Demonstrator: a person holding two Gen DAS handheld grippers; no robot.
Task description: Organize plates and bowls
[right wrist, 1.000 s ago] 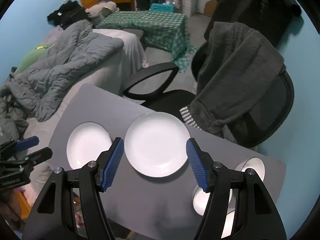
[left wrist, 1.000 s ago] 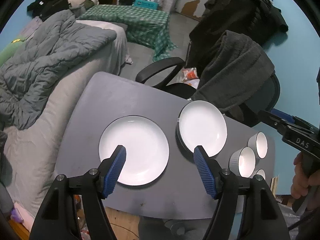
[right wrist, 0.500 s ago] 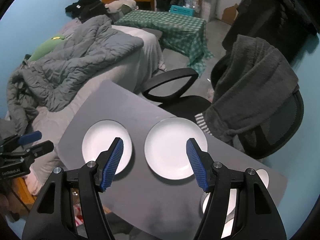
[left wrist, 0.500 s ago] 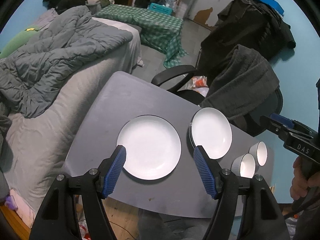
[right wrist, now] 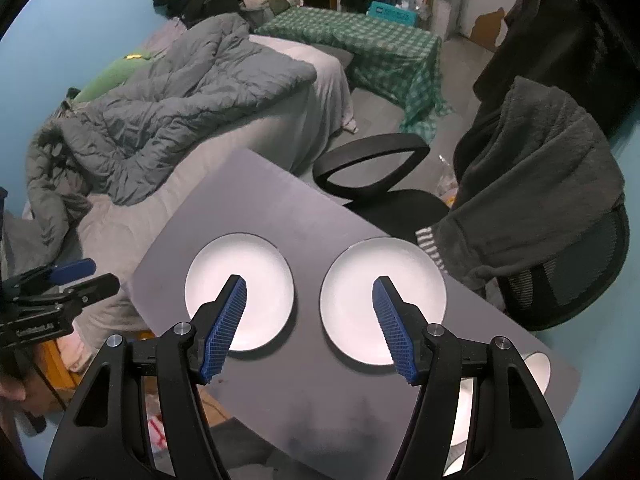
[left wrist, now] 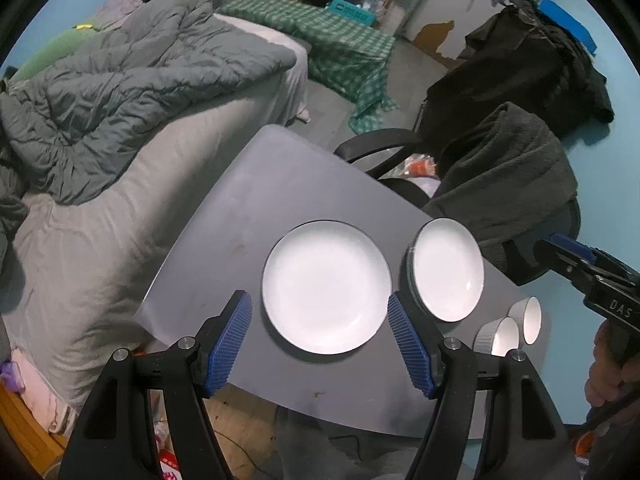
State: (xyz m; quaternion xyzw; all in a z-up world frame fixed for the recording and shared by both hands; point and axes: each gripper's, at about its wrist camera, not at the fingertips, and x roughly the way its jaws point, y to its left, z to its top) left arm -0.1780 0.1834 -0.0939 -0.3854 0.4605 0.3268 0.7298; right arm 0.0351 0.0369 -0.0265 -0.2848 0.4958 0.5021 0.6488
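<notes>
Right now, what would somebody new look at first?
Probably the two shiny white plates side by side on the grey table. Next, the open blue-tipped tongs above them, holding nothing. Behind the table is a bed with a rumpled grey quilt.

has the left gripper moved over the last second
Yes. The left gripper has pulled back from the table: the left plate now looks smaller and more floor shows below the near edge.
</notes>
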